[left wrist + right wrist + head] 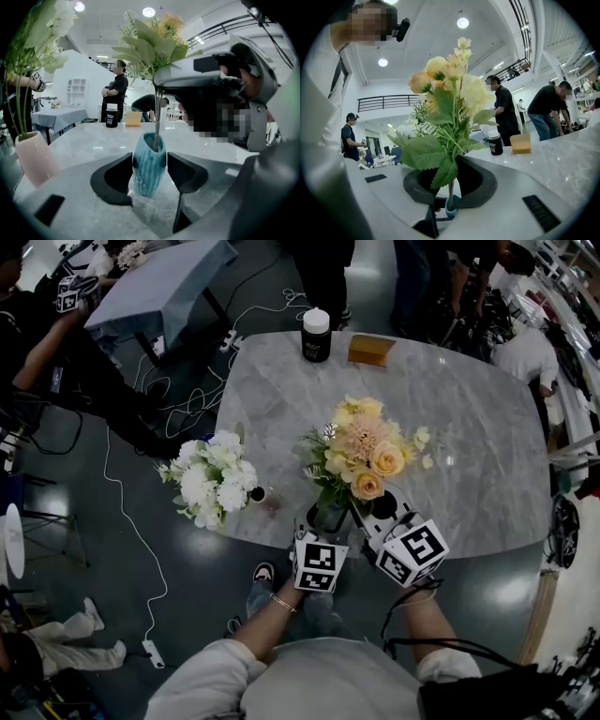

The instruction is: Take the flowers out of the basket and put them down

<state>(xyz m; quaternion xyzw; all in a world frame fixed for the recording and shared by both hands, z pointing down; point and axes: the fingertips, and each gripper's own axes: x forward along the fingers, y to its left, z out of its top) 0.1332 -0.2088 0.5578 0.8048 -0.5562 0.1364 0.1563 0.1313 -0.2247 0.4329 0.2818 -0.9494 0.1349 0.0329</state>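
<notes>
A bouquet of yellow and peach flowers (362, 450) stands with its stems in a small teal vase (149, 159) near the front edge of the marble table (469, 427). My left gripper (150, 174) is shut on the vase, one pad pressed against each side of it. My right gripper (451, 185) is shut on the bouquet's stems (451, 190) just above the vase's rim, below the big green leaves. In the head view both marker cubes sit side by side under the blooms, and the vase is largely hidden there.
A white bouquet (214, 480) in a pale pink vase (33, 157) stands at the table's left edge. At the far side are a black canister with a white lid (316, 335) and a tan box (371, 350). People stand around the table, and cables lie on the floor.
</notes>
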